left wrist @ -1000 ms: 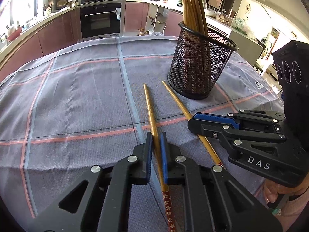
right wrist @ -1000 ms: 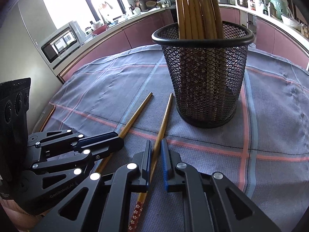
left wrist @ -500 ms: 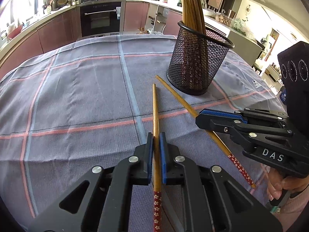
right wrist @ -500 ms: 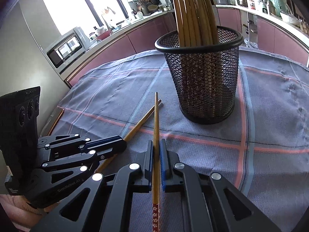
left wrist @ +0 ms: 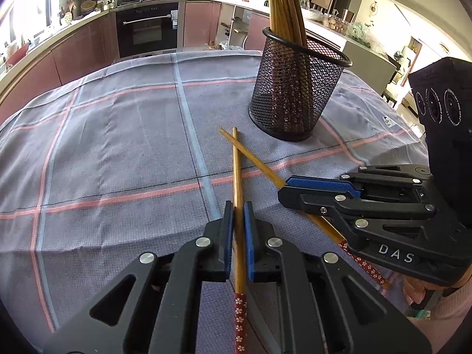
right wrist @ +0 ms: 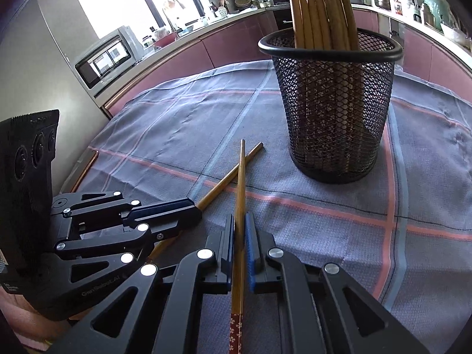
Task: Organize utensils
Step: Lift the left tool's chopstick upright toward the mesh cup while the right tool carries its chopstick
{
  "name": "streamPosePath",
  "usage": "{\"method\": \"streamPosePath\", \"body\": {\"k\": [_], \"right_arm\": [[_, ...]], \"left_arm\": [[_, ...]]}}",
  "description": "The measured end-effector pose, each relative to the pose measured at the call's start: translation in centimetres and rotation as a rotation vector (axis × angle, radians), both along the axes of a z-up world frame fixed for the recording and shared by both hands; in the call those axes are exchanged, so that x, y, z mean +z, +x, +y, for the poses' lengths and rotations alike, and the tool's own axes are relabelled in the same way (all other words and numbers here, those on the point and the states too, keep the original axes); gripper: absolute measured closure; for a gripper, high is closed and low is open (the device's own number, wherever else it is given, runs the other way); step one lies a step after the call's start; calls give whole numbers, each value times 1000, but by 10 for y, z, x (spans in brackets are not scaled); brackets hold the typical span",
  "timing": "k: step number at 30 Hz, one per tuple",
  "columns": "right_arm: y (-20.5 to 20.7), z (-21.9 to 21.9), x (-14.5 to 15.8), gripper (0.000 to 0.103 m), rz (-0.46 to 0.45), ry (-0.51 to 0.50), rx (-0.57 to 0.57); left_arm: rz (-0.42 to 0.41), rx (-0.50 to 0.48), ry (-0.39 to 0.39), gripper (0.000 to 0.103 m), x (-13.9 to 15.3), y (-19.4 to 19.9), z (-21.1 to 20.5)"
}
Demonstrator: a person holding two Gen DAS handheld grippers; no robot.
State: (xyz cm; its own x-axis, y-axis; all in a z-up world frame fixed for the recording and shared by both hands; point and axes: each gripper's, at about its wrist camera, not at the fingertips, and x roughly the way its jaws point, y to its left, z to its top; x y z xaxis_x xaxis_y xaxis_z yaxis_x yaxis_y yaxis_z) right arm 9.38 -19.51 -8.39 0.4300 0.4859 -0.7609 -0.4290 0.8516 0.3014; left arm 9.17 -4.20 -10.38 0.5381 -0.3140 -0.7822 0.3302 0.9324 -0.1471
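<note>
Left gripper (left wrist: 239,224) grips one chopstick (left wrist: 236,177) between narrow jaws, shaft along the finger axis, tip pointing up-frame. Right gripper (right wrist: 241,230) likewise clamps a second chopstick (right wrist: 242,183); the two shafts cross near their tips. Mesh holder (right wrist: 333,109), already holding chopsticks, stands upper right of the right view on the checked tablecloth (left wrist: 103,147), apparently nearer the right gripper.

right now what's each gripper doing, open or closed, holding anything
Left gripper: closed on a chopstick.
Right gripper: closed on the other chopstick.
</note>
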Motion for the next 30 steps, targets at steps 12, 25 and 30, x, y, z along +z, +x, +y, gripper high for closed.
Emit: {"method": "streamPosePath", "body": {"k": [12,25,30], "right_arm": [[1,4,0,97,-18,-30,3],[-5,-6,11,97,-40,11,-2],[-9,-10,18,97,-54,26,-2]], "left_arm": [[-8,0,12,95,0,6,-4],[-27,8,-13,95,7,-1,0],[-40,7,-29,95,14,-4,2]]}}
